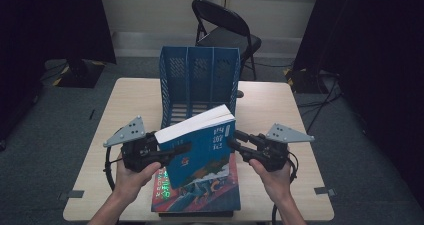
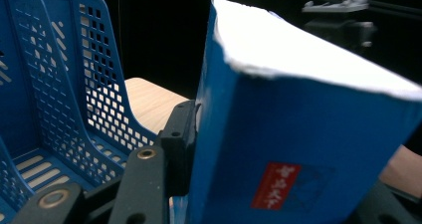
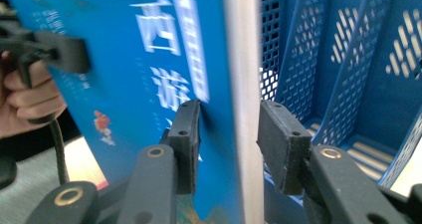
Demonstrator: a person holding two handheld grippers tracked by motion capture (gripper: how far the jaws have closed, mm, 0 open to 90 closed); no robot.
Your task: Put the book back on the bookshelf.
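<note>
Your left gripper (image 1: 182, 148), lower left of centre in the high view, is clamped on the blue book (image 1: 200, 145); its own view shows one jaw pressed flat on the cover. Your right gripper (image 1: 234, 141), lower right of centre, straddles the book's other edge: one jaw touches the cover, the other stands just off the page block, so it's partly open, no firm hold. Book hangs tilted, mid-frame, above a second book (image 1: 200, 192) lying flat on the tabletop (image 1: 135, 100). Blue file rack (image 1: 200, 80) stands just behind, upper centre. Folding chair (image 1: 225, 30) beyond that.
</note>
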